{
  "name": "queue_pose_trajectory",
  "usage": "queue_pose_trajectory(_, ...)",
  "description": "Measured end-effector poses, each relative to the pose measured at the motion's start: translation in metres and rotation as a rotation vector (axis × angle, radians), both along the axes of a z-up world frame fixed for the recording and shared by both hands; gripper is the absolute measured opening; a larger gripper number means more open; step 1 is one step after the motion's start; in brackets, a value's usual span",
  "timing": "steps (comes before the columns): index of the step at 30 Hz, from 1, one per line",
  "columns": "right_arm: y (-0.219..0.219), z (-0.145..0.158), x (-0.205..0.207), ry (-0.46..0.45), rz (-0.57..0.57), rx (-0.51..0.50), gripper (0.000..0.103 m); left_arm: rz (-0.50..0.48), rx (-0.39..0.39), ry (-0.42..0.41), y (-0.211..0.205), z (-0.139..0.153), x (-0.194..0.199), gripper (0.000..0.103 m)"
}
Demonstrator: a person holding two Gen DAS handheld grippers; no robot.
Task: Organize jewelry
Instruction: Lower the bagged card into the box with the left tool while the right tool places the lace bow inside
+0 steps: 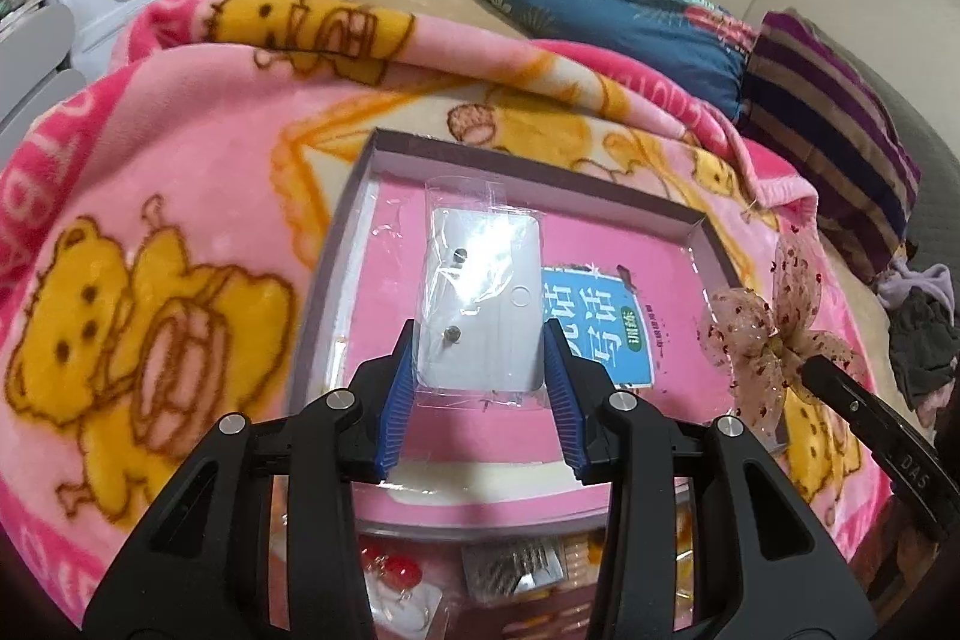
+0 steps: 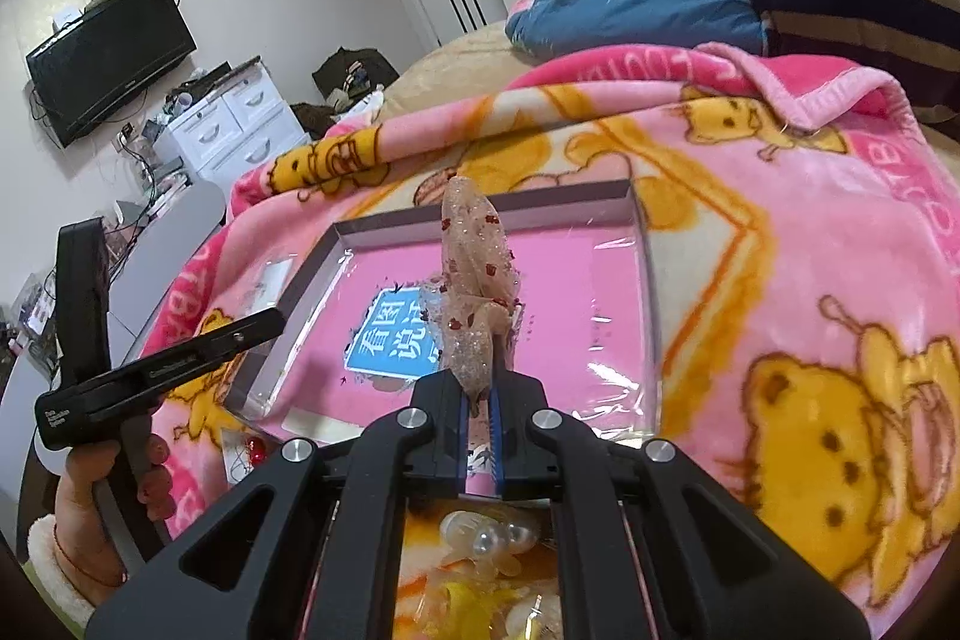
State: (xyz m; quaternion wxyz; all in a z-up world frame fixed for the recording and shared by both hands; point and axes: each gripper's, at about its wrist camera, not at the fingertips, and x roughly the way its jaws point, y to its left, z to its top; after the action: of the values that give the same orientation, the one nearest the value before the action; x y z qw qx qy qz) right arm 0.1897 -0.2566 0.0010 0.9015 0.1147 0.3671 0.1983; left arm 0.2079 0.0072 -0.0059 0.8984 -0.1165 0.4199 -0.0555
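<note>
left gripper (image 1: 480, 370): jaws wide apart over the tray, blue pads either side of the earring card without closing on it.
right gripper (image 2: 479, 400): jaws pressed nearly together, pinching the base of the sheer bow clip (image 2: 474, 268), held upright above the tray.
earring card (image 1: 480, 292): white card in a clear sleeve, two small studs on it, lying flat inside the tray.
tray (image 1: 336, 250): shallow box with a pink booklet as its floor, set on a pink bear blanket (image 1: 156, 232).
done: one piece looks placed.
left: bow clip not yet set down; pearl clip (image 2: 489, 544) and other bits below the grippers appear unsorted.
</note>
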Motion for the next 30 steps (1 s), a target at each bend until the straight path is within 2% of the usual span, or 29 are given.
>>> queue_pose_trajectory(9, 0.008, -0.016, 0.011, 0.052, -0.021, -0.007, 0.005, -0.033, 0.041, 0.009, -0.002, -0.015, 0.002, 0.032)
queue_pose_trajectory(17, 0.001, -0.023, 0.008, 0.072, -0.066, -0.014, 0.009, -0.021, 0.024, -0.023, 0.008, -0.005, -0.007, 0.036)
queue_pose_trajectory(21, -0.006, -0.024, 0.001, 0.074, -0.095, -0.004, 0.026, -0.018, 0.027, -0.040, 0.010, 0.001, -0.014, 0.042)
queue_pose_trajectory(25, -0.016, -0.025, -0.006, 0.081, -0.122, 0.018, 0.030, -0.010, 0.033, -0.051, 0.014, 0.004, -0.020, 0.045)
queue_pose_trajectory(27, -0.021, -0.023, -0.011, 0.076, -0.134, 0.031, 0.033, -0.010, 0.043, -0.053, 0.015, 0.005, -0.023, 0.052)
queue_pose_trajectory(30, -0.031, -0.017, -0.021, 0.054, -0.155, 0.035, 0.043, -0.007, 0.048, -0.064, 0.018, 0.009, -0.027, 0.059)
